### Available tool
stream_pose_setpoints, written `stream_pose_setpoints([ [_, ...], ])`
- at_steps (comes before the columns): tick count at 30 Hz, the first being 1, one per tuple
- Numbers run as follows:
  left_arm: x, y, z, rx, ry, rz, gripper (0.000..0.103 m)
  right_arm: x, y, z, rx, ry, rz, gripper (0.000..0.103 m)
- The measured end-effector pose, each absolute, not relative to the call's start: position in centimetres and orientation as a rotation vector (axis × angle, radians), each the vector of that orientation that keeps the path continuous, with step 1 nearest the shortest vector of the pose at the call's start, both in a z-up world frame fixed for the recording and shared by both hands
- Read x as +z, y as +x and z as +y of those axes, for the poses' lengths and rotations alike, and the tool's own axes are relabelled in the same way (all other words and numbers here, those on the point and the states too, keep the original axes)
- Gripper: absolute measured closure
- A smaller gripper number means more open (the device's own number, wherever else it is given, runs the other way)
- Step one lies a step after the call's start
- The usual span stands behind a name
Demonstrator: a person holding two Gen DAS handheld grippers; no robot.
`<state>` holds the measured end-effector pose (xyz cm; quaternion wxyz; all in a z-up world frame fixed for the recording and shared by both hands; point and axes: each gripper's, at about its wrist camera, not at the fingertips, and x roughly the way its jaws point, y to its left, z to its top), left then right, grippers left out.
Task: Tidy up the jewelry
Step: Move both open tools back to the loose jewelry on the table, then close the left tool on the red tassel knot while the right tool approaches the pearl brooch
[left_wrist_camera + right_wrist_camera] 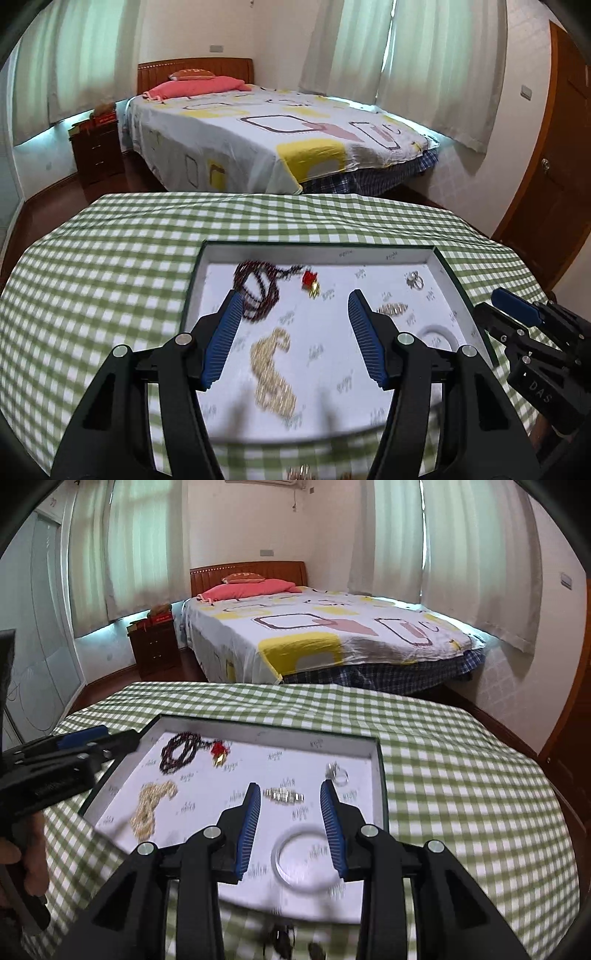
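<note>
A white-lined tray (pixel 317 248) with a dark rim lies on the green checked tablecloth. In it are a dark red bead necklace (pixel 258 284), a red and gold charm (pixel 310 282), a gold chain (pixel 273 373), a silver bracelet (pixel 393 308), a ring (pixel 415 280) and a clear bangle (pixel 439 334). My left gripper (pixel 295 295) hangs open above the tray's left half with nothing between its pads. My right gripper (pixel 290 786) is open and empty above the silver bracelet (pixel 284 795) and the bangle (pixel 276 853). Each gripper shows at the edge of the other's view.
Small loose pieces (pixel 280 938) lie blurred on the cloth in front of the tray's near edge. A hand (pixel 26 860) holds the left gripper's handle. Beyond the table's far edge stand a bed (pixel 280 147), a dark nightstand (pixel 98 151) and a wooden door (pixel 554 166).
</note>
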<state>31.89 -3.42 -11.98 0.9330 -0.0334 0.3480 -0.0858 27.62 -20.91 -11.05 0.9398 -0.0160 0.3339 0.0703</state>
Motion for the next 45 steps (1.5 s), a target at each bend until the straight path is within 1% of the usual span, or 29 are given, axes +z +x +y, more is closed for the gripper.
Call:
stream_pose_setpoints([
  [11, -14.3, 25.8, -1.5, -0.137, -0.124, 0.749, 0.045, -12.7, 21.5, -21.9, 0.100, -0.029, 0.699, 0.069],
  [23, -16.6, 20.9, -2.3, -0.119, -0.082, 0.767, 0.048, -15.5, 17.7, -23.1, 0.070, 0.002, 0.751, 0.069],
  [24, -16.9, 20.5, -2.5, -0.121, -0.080, 0.771, 0.048, -15.7, 17.6, -23.2, 0.068, 0.002, 0.754, 0.069],
  [25, -17.0, 20.2, -2.6, -0.123, -0.077, 0.774, 0.052, -15.9, 17.5, -23.4, 0.065, 0.003, 0.757, 0.069],
  [27, -17.5, 19.6, -3.1, -0.129, -0.064, 0.787, 0.053, -16.2, 17.2, -23.7, 0.061, 0.008, 0.762, 0.069],
  [39, -18.8, 19.4, -6.0, -0.158, -0.005, 0.820, 0.054, -17.6, 16.1, -25.9, 0.028, 0.064, 0.781, 0.069],
  [45, -19.7, 20.1, -7.2, -0.165, 0.017, 0.845, 0.060, -18.0, 16.1, -26.4, 0.028, 0.090, 0.787, 0.069],
])
